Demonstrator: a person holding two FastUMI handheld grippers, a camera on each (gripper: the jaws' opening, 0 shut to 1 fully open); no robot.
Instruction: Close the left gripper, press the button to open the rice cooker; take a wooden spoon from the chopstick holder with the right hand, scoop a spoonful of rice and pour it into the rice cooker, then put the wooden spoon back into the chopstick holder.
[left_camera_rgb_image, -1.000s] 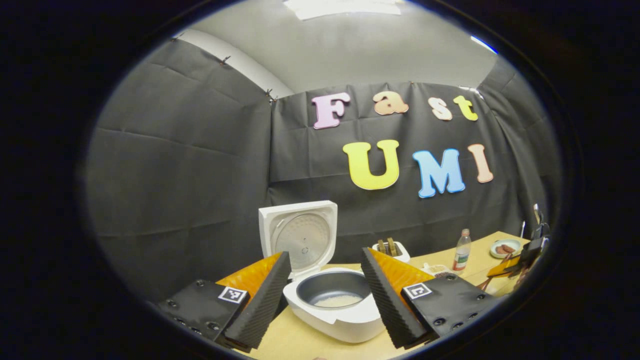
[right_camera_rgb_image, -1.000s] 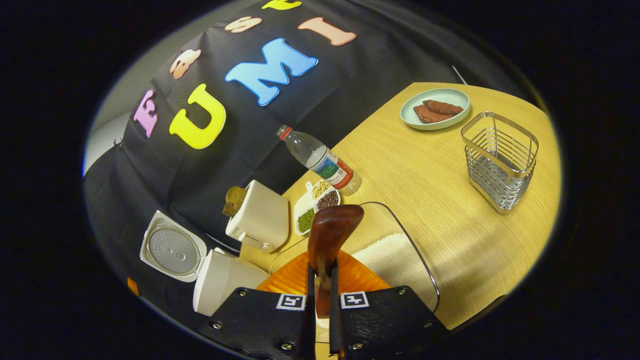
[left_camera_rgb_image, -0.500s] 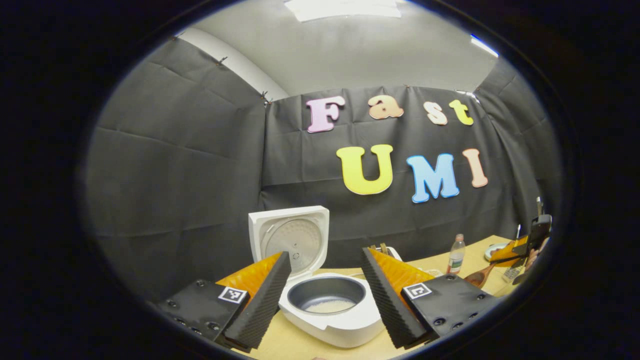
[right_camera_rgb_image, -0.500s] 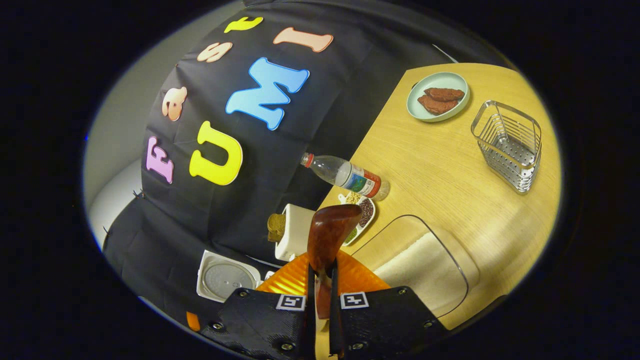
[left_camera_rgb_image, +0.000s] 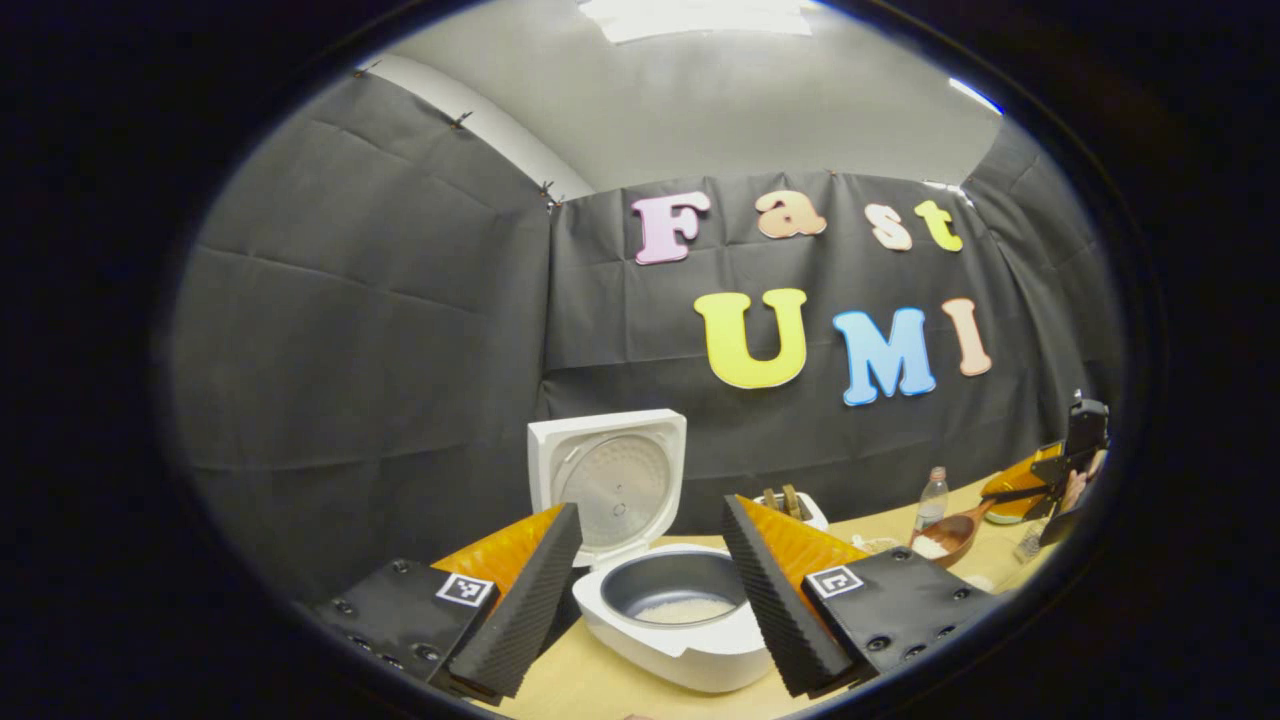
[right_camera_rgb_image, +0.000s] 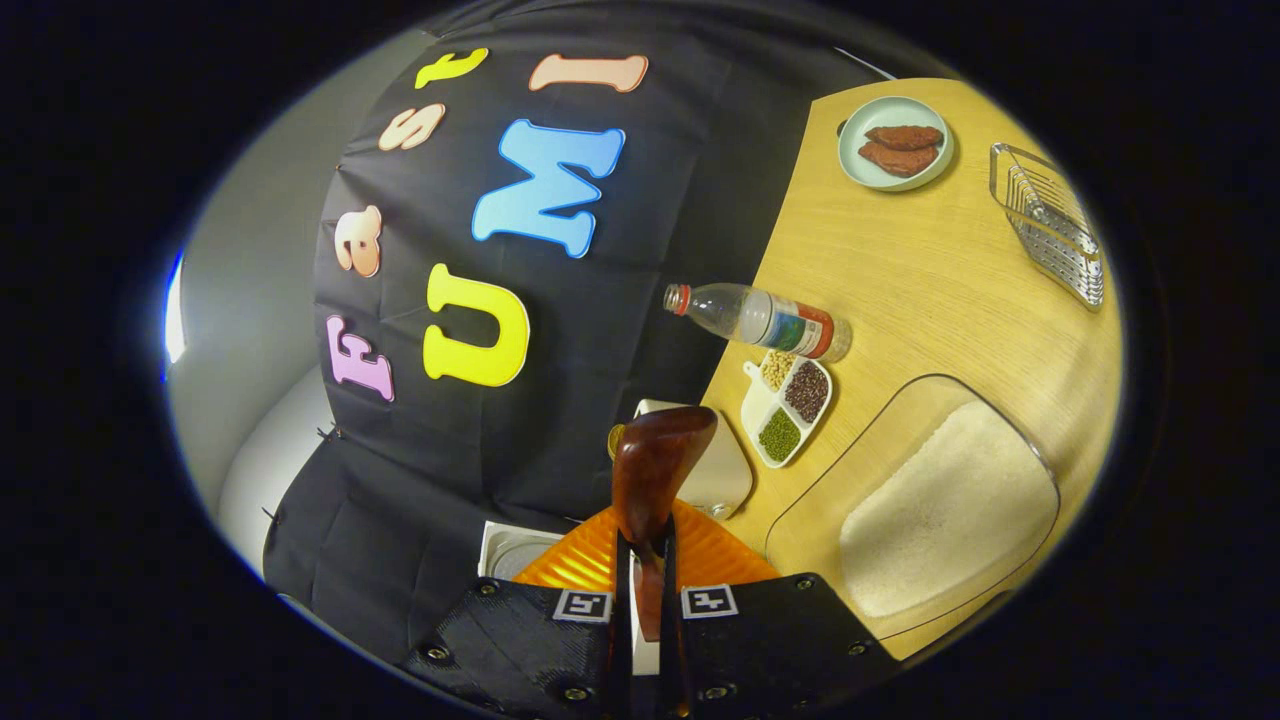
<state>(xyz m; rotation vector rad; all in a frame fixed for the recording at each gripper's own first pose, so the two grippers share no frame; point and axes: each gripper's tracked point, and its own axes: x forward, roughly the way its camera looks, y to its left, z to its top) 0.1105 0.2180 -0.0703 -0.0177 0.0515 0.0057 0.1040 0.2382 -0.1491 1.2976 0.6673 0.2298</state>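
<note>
Both views are evenly and fairly brightly lit from above: a white ceiling light panel (left_camera_rgb_image: 695, 14) glares at top centre of the left gripper view. Shadows are soft. Fisheye bending curves the light wooden table (right_camera_rgb_image: 900, 270) near the right edge. Focus is sharp.

From my right gripper view the wooden spoon (right_camera_rgb_image: 655, 470) hides most of the toaster (right_camera_rgb_image: 725, 475), and its handle disappears between my fingers (right_camera_rgb_image: 622, 600). The chopstick holder (right_camera_rgb_image: 1050, 225) is cut at the edge. The rice cooker (right_camera_rgb_image: 510, 550) shows only a corner.
</note>
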